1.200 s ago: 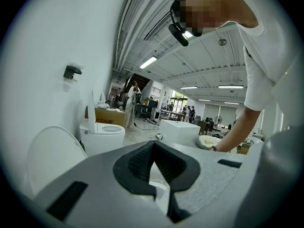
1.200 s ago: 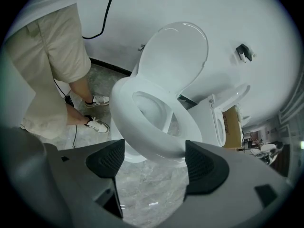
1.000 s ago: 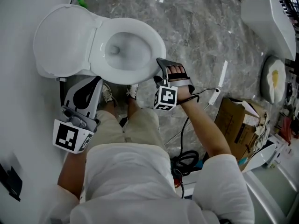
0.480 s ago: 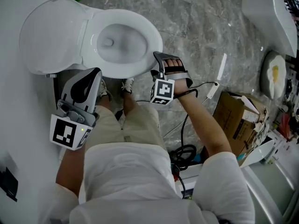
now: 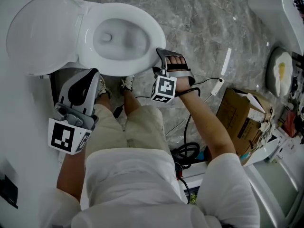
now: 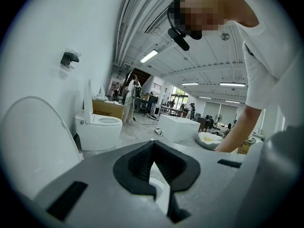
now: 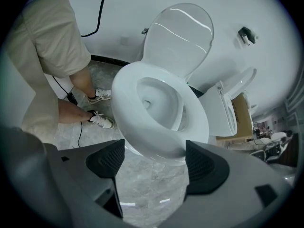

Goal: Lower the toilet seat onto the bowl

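**Bright, even light; fisheye warp on both gripper views**

Head view: bright, soft and sharp throughout, w/ dark shadow under the toilet bowl (image 5: 153, 37) on the wall side. Left gripper view: ceiling strip lights (image 6: 149, 56) are the light source; black vignette at corners, straight lines bow. Right gripper view: same vignette, streak glare on lid (image 7: 178, 37), small glints on marble floor (image 7: 142, 194); near foreground soft.

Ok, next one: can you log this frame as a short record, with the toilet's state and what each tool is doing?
lid: raised, leaning back toward the wall
seat: appears to lie flat on the bowl
left tool: jaws together, nothing held, low beside the toilet
right tool: jaws apart, nothing between them, close to the bowl's front rim
contact with seat: none visible
floor: grey marble
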Demonstrator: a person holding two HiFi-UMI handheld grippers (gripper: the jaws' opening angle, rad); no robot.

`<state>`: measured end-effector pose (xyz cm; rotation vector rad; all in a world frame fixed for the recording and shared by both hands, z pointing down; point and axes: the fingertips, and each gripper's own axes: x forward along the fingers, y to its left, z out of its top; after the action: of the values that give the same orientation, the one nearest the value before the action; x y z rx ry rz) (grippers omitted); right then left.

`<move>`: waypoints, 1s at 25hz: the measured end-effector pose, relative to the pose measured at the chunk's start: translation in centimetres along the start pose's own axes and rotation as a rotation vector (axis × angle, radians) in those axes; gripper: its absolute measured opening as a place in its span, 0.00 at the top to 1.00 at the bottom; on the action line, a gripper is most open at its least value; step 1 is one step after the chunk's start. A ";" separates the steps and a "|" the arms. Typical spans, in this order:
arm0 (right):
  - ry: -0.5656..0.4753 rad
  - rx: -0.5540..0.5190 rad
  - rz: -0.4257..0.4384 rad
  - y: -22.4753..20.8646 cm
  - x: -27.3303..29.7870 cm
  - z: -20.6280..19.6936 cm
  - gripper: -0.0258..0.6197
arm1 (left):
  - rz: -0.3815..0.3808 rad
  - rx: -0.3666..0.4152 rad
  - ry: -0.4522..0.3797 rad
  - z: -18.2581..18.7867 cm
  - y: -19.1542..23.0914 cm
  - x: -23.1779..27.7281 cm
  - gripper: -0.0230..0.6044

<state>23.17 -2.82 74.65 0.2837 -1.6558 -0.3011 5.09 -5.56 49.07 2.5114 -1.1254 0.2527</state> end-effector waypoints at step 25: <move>0.043 -0.010 0.105 3.0 5.8 -3.4 0.38 | 0.010 -0.020 0.049 -2.1 1.0 4.1 0.96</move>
<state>25.97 -2.24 81.44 0.1934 -1.6201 -0.2224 7.02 -8.07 52.49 2.4691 -1.1160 0.3018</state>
